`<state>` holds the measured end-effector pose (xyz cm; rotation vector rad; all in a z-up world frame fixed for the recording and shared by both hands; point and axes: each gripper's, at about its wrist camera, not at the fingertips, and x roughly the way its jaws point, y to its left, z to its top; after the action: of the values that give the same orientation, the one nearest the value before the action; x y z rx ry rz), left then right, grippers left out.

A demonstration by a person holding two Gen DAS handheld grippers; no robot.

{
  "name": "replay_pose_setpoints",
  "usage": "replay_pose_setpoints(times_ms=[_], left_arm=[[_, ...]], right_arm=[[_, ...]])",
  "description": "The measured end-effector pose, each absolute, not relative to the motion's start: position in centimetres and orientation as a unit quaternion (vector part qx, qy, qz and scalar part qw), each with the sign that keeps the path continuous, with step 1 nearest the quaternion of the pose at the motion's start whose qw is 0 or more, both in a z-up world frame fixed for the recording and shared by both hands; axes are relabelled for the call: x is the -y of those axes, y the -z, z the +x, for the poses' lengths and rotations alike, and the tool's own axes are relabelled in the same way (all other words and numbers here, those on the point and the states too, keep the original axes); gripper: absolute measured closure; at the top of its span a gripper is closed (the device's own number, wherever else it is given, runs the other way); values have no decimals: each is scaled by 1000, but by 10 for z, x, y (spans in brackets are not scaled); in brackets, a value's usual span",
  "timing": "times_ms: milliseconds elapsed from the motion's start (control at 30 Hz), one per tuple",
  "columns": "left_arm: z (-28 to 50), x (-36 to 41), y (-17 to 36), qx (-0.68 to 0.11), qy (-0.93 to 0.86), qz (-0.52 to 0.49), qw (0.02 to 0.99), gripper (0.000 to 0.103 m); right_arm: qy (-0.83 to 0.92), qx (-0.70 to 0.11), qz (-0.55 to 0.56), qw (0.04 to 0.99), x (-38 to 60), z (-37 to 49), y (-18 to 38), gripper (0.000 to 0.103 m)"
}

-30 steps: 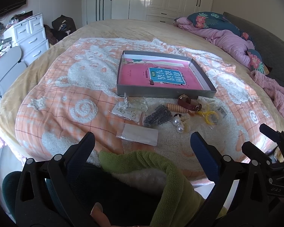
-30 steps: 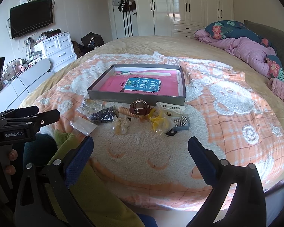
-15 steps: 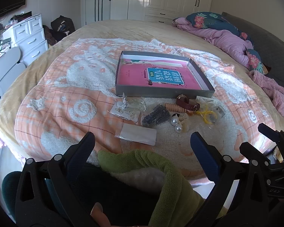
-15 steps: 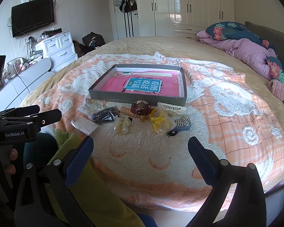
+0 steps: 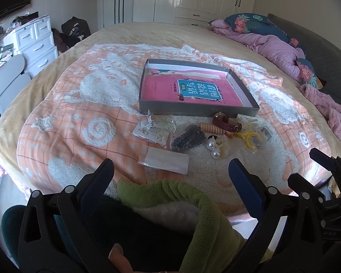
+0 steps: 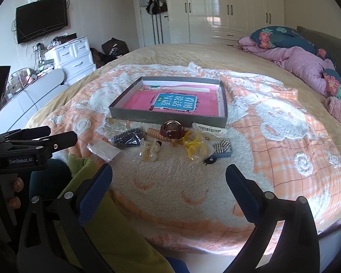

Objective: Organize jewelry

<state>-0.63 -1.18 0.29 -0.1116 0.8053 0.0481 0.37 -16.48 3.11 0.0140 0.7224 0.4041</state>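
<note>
Both our grippers hang wide apart with nothing in them, the left gripper and the right gripper held over the near edge of the blanket. A grey box with a pink book inside sits mid-blanket. Just in front of its near wall lies the jewelry: a watch, dark beads, pearl earrings, a yellow piece and a clear packet.

Grey tray with pink lining — on an orange-and-white checked blanket; maroon watch.
</note>
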Motion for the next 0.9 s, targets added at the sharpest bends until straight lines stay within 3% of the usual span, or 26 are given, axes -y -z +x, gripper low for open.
replay_pose_setpoints(times_ms=[900], left_arm=[[34,-35,39,-451,-27,-86,888,8]], right_arm=[[-136,-357,28,924,218,70,-9,4]])
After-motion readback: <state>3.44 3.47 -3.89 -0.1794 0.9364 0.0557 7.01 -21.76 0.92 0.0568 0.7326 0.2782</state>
